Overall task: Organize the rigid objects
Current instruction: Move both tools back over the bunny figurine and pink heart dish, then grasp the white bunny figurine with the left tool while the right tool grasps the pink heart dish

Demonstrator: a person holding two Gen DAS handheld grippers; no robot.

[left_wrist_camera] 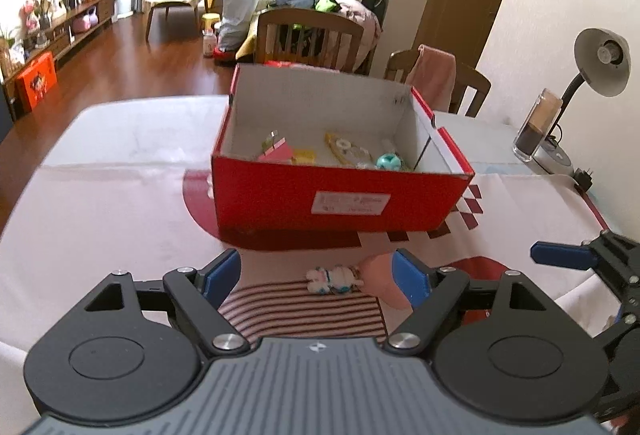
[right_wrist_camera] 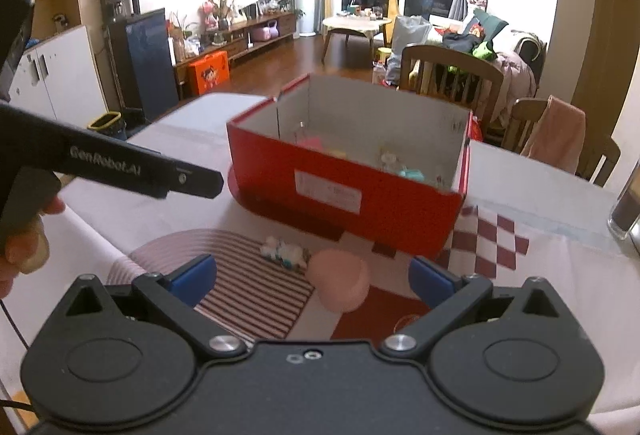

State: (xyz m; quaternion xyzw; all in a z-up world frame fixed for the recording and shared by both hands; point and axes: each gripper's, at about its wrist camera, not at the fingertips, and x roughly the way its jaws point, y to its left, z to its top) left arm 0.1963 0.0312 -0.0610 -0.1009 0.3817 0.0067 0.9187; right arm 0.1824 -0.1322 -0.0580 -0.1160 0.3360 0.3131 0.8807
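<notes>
I am holding both pairs of tongs over the table (left_wrist_camera: 120,195), pointing them down at a slant toward the red box (left_wrist_camera: 340,195) that is sitting open on the patterned cloth. My left tongs (left_wrist_camera: 318,277) are standing apart with nothing clamped, and a small white and blue toy figure (left_wrist_camera: 334,278) is lying on the striped patch of the cloth between the blue pads (left_wrist_camera: 222,277), touching neither as far as I can see. Just beside the figure a round pink lid-like thing (right_wrist_camera: 340,285) is resting on the cloth, close to the front of the box. My right tongs (right_wrist_camera: 312,281) are spread wide and are gripping nothing; the pink round thing is lying between their tips and the toy figure (right_wrist_camera: 286,253) is lying a little further on, toward the box (right_wrist_camera: 360,203). Inside the box I am seeing a pink piece (left_wrist_camera: 276,154), a yellow piece (left_wrist_camera: 305,156) and a teal round thing (left_wrist_camera: 389,161) on the floor of it. At the far right of the table a desk lamp (left_wrist_camera: 600,63) is standing behind a clear glass (left_wrist_camera: 536,127)
</notes>
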